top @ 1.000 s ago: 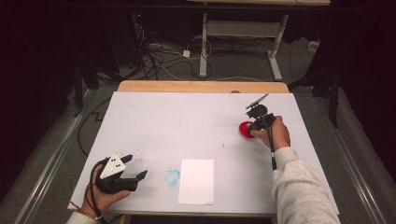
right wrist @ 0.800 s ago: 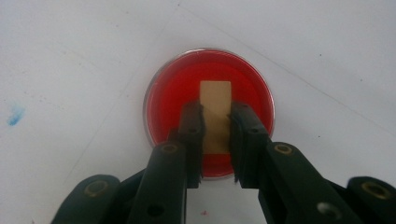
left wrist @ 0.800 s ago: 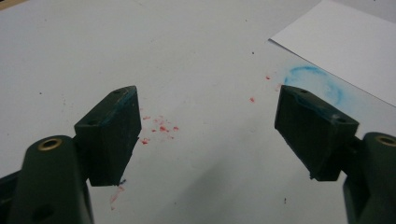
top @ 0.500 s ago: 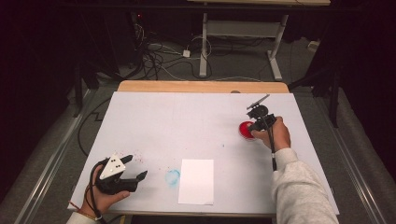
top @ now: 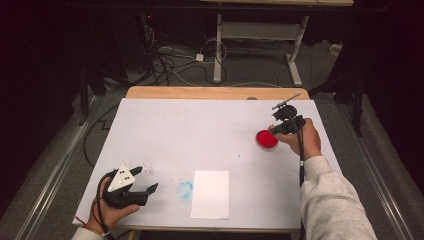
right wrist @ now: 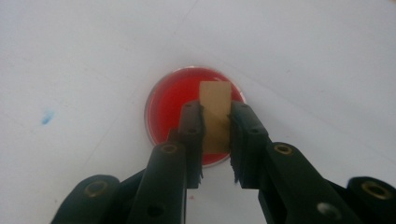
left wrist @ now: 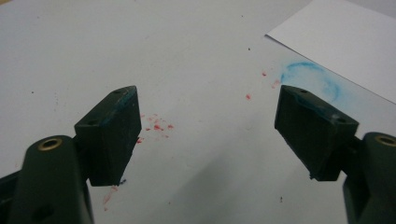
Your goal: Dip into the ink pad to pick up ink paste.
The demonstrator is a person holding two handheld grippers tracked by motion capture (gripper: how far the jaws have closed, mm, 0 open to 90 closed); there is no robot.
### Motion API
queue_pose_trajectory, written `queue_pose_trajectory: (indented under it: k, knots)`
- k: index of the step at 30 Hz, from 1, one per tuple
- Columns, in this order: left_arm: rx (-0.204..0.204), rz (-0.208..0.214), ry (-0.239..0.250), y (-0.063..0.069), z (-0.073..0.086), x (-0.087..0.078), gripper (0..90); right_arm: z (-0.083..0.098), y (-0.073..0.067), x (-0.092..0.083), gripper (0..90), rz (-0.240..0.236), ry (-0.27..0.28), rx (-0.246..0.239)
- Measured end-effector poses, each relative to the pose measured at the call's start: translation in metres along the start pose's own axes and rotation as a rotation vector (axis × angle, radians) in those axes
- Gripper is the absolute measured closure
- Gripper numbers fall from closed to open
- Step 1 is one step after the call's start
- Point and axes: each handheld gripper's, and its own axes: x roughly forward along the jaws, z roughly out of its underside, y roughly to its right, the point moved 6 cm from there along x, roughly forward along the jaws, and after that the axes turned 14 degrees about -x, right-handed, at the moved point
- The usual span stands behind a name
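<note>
A round red dish lies on the white table at the right. My right gripper hovers just above it, shut on a small tan block. In the right gripper view the block stands upright between the pads, over the red dish. At the front left, my left gripper rests in the person's hand, jaws wide open with nothing between them. In the left gripper view the pads carry blue smears.
A white sheet of paper lies at the front centre, with a faint blue ring mark just left of it. Red specks dot the table near the left gripper. A wooden strip edges the table's far side.
The right hand has lifted a little above the red dish with the tan block in its jaws. The left hand has stayed where it was.
</note>
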Motion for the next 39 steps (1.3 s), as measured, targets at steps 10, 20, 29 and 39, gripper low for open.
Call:
queue_pose_trajectory:
  k: [10, 20, 29, 39]
  knots:
    - [0.012, -0.003, -0.015, 0.003, 0.0, 0.001, 22.1, -0.014, 0.004, -0.033, 76.2, 0.022, 0.029, -0.039]
    - [0.009, -0.005, -0.014, 0.001, 0.001, 0.0, 22.0, -0.012, 0.001, -0.015, 76.2, -0.001, -0.018, -0.048]
    - [0.01, -0.002, -0.017, 0.001, 0.001, 0.0, 22.0, -0.002, -0.008, 0.02, 76.2, -0.036, -0.095, -0.053]
    - [0.009, 0.001, -0.027, 0.001, 0.002, 0.002, 22.0, 0.006, -0.013, 0.041, 76.2, -0.063, -0.128, -0.045]
